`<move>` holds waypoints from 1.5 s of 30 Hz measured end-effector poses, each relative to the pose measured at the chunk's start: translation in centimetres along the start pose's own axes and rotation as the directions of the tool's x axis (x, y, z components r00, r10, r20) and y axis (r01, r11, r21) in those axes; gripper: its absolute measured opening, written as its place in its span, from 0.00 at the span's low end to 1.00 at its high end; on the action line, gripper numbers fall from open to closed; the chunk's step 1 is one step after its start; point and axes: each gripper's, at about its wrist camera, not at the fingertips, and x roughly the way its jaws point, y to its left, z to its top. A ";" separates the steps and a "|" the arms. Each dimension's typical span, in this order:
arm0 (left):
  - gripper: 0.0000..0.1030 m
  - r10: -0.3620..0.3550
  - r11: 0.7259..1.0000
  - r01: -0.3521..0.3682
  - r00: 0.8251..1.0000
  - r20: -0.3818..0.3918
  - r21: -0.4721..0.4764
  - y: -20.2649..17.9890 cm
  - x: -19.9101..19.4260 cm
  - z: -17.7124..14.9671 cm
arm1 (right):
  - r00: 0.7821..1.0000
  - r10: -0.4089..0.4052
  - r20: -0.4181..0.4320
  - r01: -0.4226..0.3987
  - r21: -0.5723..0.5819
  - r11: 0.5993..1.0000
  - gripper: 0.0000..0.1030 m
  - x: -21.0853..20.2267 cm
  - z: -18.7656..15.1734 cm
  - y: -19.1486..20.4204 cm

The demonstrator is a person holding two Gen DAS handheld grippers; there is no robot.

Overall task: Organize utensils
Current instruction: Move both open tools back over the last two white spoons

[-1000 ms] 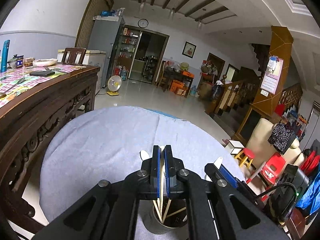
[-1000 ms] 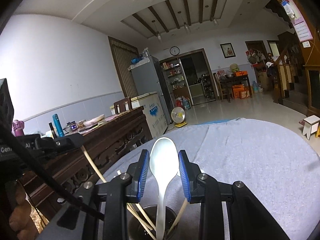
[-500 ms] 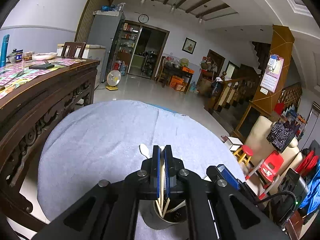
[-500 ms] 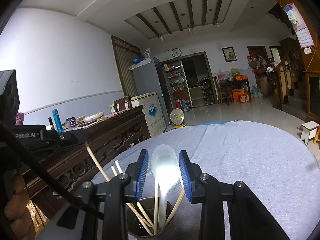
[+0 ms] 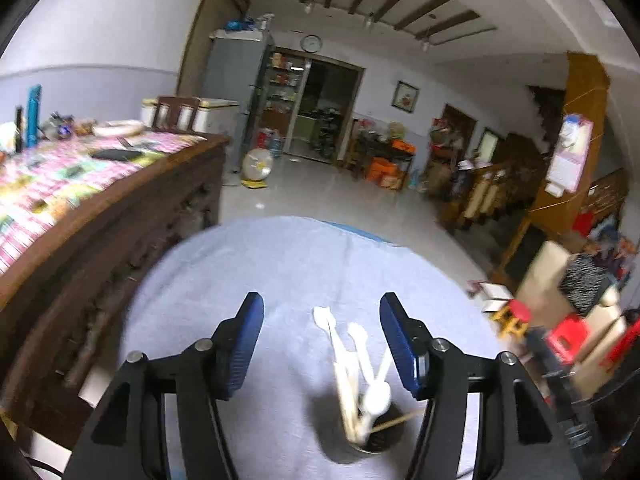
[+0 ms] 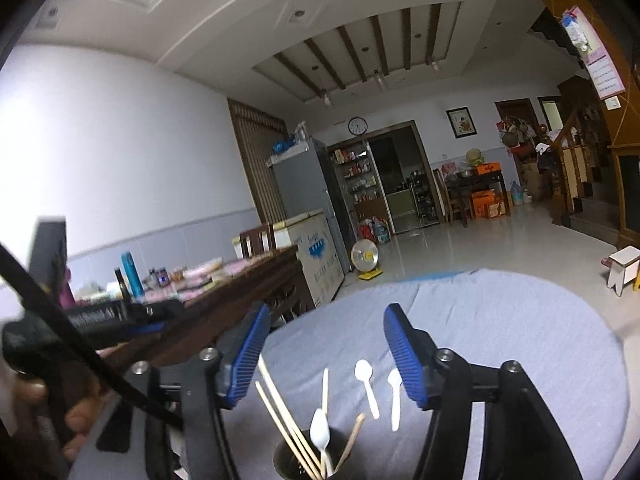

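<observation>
A dark round utensil cup [image 5: 374,442] [image 6: 306,462] stands on the grey-blue tablecloth [image 5: 280,272] [image 6: 500,320]. It holds several wooden chopsticks [image 6: 286,420] [image 5: 346,404] and a white plastic spoon [image 6: 321,434] [image 5: 376,400]. Two more white spoons [image 6: 366,384] [image 6: 395,394] lie on the cloth beyond the cup; they also show in the left wrist view [image 5: 324,320]. My left gripper [image 5: 322,340] is open and empty above the cup. My right gripper [image 6: 324,356] is open and empty above the cup.
A carved dark wooden table [image 5: 120,216] [image 6: 240,292] with a pink patterned cloth and clutter stands close on the left. The other handheld gripper and the hand holding it [image 6: 60,400] are at the left in the right wrist view. Tiled floor lies beyond the round table.
Both grippers have opened. The left let go of the chopsticks and the right let go of the white spoon; both now rest in the cup. Both grippers have pulled back and up.
</observation>
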 end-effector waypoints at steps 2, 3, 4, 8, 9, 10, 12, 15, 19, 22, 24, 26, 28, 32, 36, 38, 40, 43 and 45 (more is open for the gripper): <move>0.60 0.039 0.999 -0.039 0.999 -0.034 0.006 0.4 0.3 0.8 | 1.000 -0.010 -0.030 0.010 0.005 1.000 0.68 -0.5 1.8 -1.0; 0.60 0.065 0.998 -0.065 0.997 -0.050 0.010 0.6 0.6 1.2 | 0.998 -0.010 -0.055 0.010 0.013 1.000 0.70 -0.6 2.6 -1.6; 0.60 0.103 0.995 -0.101 0.992 -0.067 0.026 0.9 1.1 1.5 | 0.997 -0.010 -0.073 0.012 0.022 1.000 0.70 -0.7 3.1 -2.1; 0.60 0.160 0.987 -0.158 0.982 -0.102 0.033 2.1 2.1 2.1 | 0.990 -0.049 -0.131 0.054 0.030 0.998 0.71 -1.0 5.4 -4.9; 0.60 0.166 0.986 -0.163 0.980 -0.114 0.031 2.4 2.3 2.3 | 0.988 -0.063 -0.140 0.067 0.028 0.997 0.71 -1.0 5.7 -5.4; 0.60 0.172 0.985 -0.170 0.977 -0.125 0.029 2.7 2.7 2.3 | 0.986 -0.072 -0.153 0.077 0.029 0.997 0.71 -0.9 6.0 -6.1; 0.60 0.188 0.982 -0.184 0.973 -0.135 0.041 2.9 3.1 2.7 | 0.982 -0.077 -0.175 0.087 0.052 0.995 0.72 -0.8 6.4 -7.4; 0.60 0.195 0.981 -0.191 0.969 -0.151 0.040 3.9 3.9 3.0 | 0.972 -0.082 -0.220 0.102 0.082 0.991 0.72 0.2 6.7 -9.6; 0.60 0.166 0.985 -0.171 0.960 -0.226 -0.003 5.9 6.4 4.2 | 0.929 -0.076 -0.362 0.122 0.106 0.987 0.72 3.6 6.5 -12.9; 0.61 0.159 0.983 -0.179 0.934 -0.320 -0.033 8.2 9.9 5.1 | 0.865 -0.070 -0.496 0.155 0.132 0.979 0.72 7.1 5.8 -16.2; 0.61 0.187 0.976 -0.214 0.904 -0.384 -0.029 9.7 12.6 5.3 | 0.832 -0.100 -0.546 0.190 0.111 0.975 0.72 9.0 5.2 -18.0; 0.61 0.214 0.969 -0.246 0.886 -0.411 -0.027 10.5 14.4 4.8 | 0.811 -0.113 -0.573 0.216 0.113 0.970 0.72 9.9 4.4 -19.4; 0.61 0.232 0.964 -0.266 0.872 -0.431 -0.021 11.0 15.5 4.1 | 0.809 -0.116 -0.577 0.227 0.125 0.966 0.72 10.3 3.9 -20.0; 0.61 0.260 0.956 -0.294 0.854 -0.451 -0.006 10.9 16.8 2.5 | 0.812 -0.102 -0.574 0.228 0.151 0.962 0.72 10.0 2.9 -20.4; 0.61 0.281 0.952 -0.306 0.849 -0.448 0.018 9.8 16.9 1.1 | 0.799 -0.096 -0.593 0.223 0.144 0.964 0.72 9.9 1.6 -19.1; 0.61 0.283 0.953 -0.303 0.851 -0.442 0.026 9.3 16.5 0.7 | 0.797 -0.091 -0.597 0.218 0.144 0.965 0.72 9.7 1.0 -18.5; 0.61 0.284 0.954 -0.299 0.854 -0.435 0.035 8.8 16.0 0.2 | 0.796 -0.086 -0.599 0.217 0.149 0.965 0.72 9.4 0.6 -18.1; 0.61 0.292 0.953 -0.297 0.859 -0.420 0.055 8.2 15.3 0.1 | 0.792 -0.086 -0.604 0.216 0.147 0.965 0.72 8.8 0.2 -17.6; 0.61 0.297 0.953 -0.296 0.862 -0.412 0.067 7.9 14.9 -0.1 | 0.792 -0.084 -0.605 0.215 0.147 0.965 0.72 8.4 0.1 -17.4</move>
